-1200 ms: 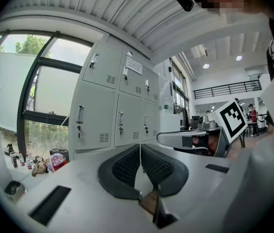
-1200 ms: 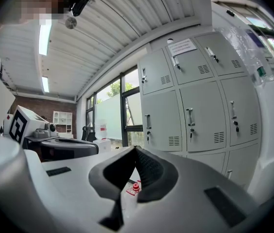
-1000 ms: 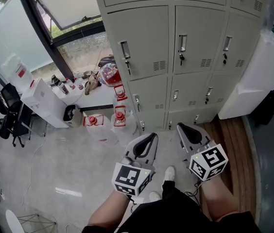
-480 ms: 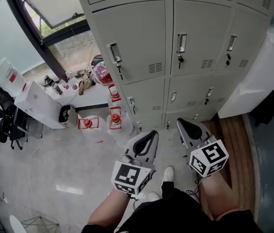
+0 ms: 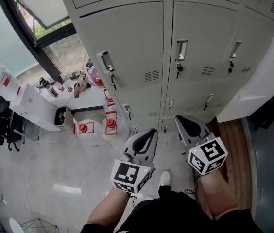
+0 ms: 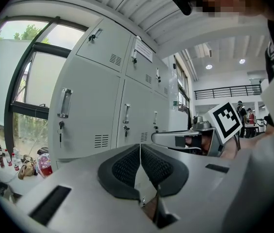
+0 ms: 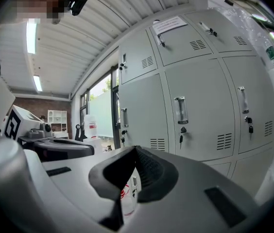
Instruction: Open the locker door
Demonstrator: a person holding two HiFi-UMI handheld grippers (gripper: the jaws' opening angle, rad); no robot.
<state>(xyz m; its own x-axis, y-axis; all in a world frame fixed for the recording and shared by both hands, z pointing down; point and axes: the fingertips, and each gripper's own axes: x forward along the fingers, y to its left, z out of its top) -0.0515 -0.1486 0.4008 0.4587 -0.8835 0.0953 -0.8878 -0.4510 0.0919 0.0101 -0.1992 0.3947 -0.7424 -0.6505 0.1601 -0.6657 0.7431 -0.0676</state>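
A bank of grey lockers [image 5: 142,42] stands in front of me, all doors closed. Each door carries an upright handle with a key under it, such as the middle door's handle [image 5: 180,50] and the left door's handle [image 5: 106,62]. My left gripper [image 5: 149,132] is held low in front of my body, shut and empty, well short of the lockers. My right gripper [image 5: 183,120] is beside it, also shut and empty. In the left gripper view the left gripper [image 6: 140,147] points at the doors and a handle [image 6: 65,103]. The right gripper [image 7: 136,149] faces another handle [image 7: 179,110].
Two red-capped water jugs [image 5: 82,128] stand on the floor left of the lockers, beside a low white table [image 5: 30,106] with bottles. A tall white unit [image 5: 258,86] leans at the right over a wooden floor strip [image 5: 231,144]. An office chair [image 5: 1,125] is far left.
The lockers have grown larger and slid down-left in the head view as I moved closer. Both grippers stay low and shut in nearly the same place.
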